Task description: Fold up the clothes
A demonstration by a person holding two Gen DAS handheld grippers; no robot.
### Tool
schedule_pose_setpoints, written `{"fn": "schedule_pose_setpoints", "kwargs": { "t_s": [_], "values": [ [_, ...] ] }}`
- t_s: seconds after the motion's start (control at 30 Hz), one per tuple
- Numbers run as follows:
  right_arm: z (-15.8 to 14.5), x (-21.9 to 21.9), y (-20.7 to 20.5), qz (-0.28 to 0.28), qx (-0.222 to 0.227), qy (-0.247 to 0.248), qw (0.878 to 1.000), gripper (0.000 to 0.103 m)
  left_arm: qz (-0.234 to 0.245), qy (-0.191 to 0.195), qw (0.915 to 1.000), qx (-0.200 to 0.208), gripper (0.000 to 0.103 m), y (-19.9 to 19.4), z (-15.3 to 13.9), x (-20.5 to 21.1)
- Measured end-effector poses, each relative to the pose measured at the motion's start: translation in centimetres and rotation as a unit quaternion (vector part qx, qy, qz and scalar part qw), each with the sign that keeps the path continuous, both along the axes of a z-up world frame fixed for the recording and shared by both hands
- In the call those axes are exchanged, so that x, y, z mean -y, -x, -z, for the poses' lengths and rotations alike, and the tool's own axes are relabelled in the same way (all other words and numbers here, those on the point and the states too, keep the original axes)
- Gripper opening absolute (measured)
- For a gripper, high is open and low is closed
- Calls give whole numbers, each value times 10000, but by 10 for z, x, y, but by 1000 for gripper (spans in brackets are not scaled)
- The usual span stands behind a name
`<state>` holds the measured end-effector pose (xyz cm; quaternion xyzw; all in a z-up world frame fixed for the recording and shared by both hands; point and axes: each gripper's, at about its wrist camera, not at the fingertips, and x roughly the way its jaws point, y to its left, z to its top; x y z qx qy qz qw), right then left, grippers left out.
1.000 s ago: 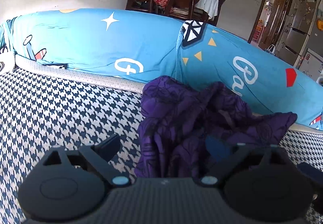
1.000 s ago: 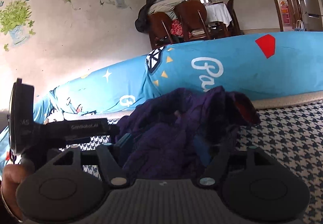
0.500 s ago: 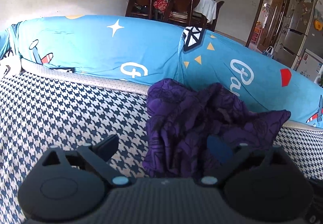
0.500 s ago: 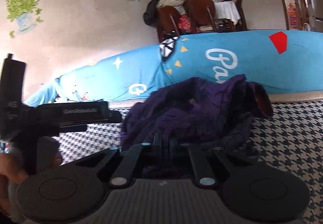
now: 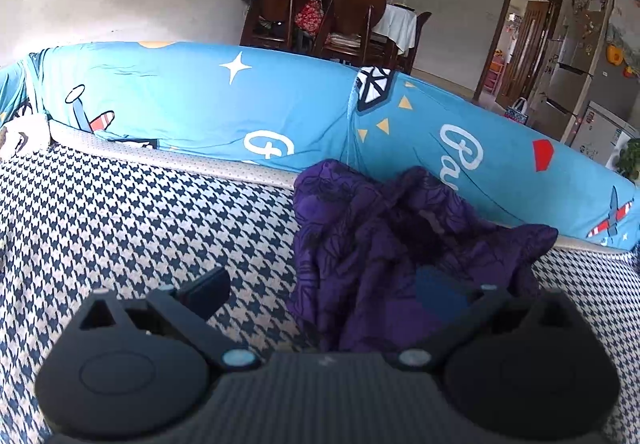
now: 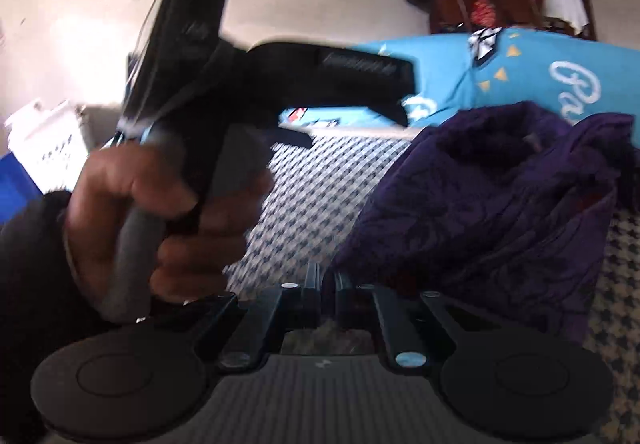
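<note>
The right gripper (image 6: 328, 284) pinches the crumpled purple garment (image 6: 500, 204); the left gripper's (image 5: 320, 288) jaws are opening, unclamped. Blue cover (image 5: 280, 104) lettering reads "Pa". The garment's long axis cannot be told.

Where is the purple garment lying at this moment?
The purple garment lies crumpled on the houndstooth cover, against the blue cushion; in the left wrist view it is right of centre.

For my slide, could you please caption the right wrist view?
Right tongs shut on the crumpled purple garment; a hand holds the left tongs alongside.
</note>
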<state>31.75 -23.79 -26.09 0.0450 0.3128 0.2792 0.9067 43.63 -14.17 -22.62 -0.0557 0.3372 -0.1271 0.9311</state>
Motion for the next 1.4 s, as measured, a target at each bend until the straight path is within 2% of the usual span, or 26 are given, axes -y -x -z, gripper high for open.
{"fn": "schedule_pose_setpoints", "kwargs": {
  "t_s": [0.2,0.27,0.37,0.47,0.6,0.77,0.83,0.87,0.9,1.07,1.27,1.37,1.4],
  "values": [
    [13,-15,18,-718,-413,-21,9966,8,317,-105,9993,-165,103,15,12,7],
    [13,-23,27,-845,-279,231,9958,8,370,-291,9986,-235,103,19,18,12],
    [9,-18,31,-694,-102,262,9972,9,406,-467,9973,-407,103,19,29,15],
    [1,3,24,-174,21,141,9997,11,315,-611,9959,-591,103,16,40,14],
    [-8,37,9,839,158,4,9963,25,136,-594,9963,-610,103,15,44,5],
    [-16,79,-7,2178,294,-273,9752,35,72,-123,9994,-309,103,18,27,-4],
    [-17,91,-11,2587,364,-346,9646,44,120,69,9998,-134,103,19,17,-3],
    [-18,97,-12,2763,389,-402,9595,52,164,146,9997,-57,103,20,13,-1],
    [-18,102,-15,2892,414,-472,9552,62,219,219,9995,8,103,19,10,1],
    [-19,126,-29,3292,351,-1123,9369,78,487,454,9976,174,103,14,2,21],
    [5,134,-55,3454,-231,-1515,9259,78,658,342,9972,-21,103,4,15,48],
    [19,131,-63,3432,-391,-1636,9241,77,618,87,9980,-120,103,2,26,54],
    [22,130,-64,3458,-438,-1585,9238,72,547,-50,9984,-162,103,1,30,55]
  ]
}}
